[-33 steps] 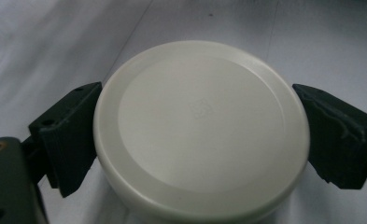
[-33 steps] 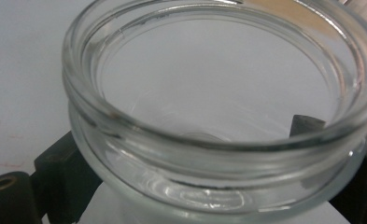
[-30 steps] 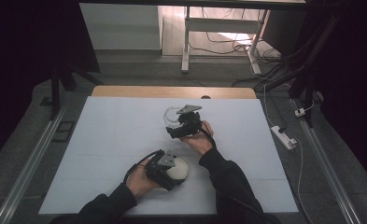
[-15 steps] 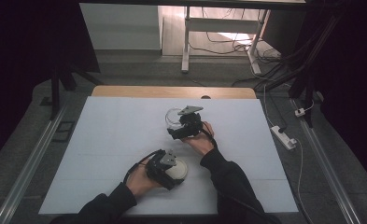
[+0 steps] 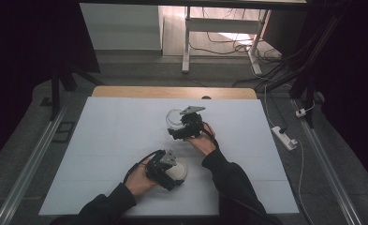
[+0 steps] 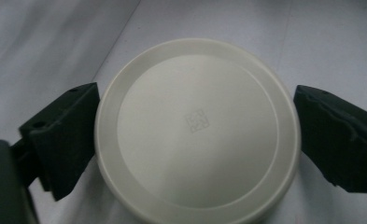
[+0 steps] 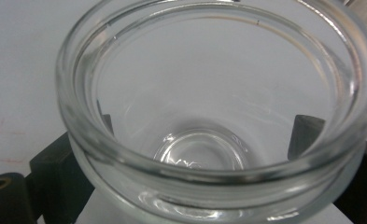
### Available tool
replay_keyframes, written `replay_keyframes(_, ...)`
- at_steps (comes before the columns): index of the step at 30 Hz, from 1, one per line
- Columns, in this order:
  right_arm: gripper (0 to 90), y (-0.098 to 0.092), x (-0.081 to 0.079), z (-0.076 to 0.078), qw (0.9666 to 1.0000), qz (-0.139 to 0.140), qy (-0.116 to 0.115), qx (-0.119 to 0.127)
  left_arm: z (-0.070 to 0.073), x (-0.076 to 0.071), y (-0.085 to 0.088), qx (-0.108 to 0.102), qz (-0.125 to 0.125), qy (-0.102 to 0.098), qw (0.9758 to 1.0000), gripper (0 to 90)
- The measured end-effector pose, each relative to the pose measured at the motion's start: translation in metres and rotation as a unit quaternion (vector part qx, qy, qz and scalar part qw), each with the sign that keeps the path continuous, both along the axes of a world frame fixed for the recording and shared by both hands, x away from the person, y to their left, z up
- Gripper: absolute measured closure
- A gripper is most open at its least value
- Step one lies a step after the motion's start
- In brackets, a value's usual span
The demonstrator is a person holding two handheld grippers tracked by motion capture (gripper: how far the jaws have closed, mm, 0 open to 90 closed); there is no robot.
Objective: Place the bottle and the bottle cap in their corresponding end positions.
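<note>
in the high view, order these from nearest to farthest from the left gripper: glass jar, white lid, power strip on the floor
1. White lid, between the left gripper's jaws.
2. Glass jar, farther up the table at the right gripper.
3. Power strip, on the floor off the table's right edge.

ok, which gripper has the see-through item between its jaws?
The right gripper: its jaws flank the clear glass jar. The left gripper brackets the opaque cream lid.

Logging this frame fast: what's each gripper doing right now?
Left gripper: open, jaws either side of the white lid, right jaw clear of it.
Right gripper: jaws around the glass jar; grip cannot be told.
</note>
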State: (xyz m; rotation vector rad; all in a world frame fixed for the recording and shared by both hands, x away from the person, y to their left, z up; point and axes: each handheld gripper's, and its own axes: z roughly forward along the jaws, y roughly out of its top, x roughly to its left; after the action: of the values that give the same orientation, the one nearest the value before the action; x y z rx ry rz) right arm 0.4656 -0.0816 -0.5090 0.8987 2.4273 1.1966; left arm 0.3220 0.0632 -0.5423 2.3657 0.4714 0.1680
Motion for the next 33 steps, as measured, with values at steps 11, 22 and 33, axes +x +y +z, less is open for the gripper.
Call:
replay_keyframes(11, 0.0, -0.003, -0.005, 0.002, 1.0000, 0.007, 0.001, -0.005, 0.005, 0.001, 0.007, -0.036, 0.001, 0.010, 0.9993, 0.0)
replay_keyframes(22, 0.0, -0.012, -0.012, 0.006, 0.9999, 0.013, -0.005, 0.004, 0.013, -0.003, 0.019, -0.065, 0.012, 0.023, 0.9975, 0.0)
replay_keyframes(33, 0.0, -0.019, -0.026, 0.009, 0.9998, 0.017, 0.002, 0.007, 0.019, -0.009, 0.038, -0.095, 0.023, 0.043, 0.9943, 0.0)
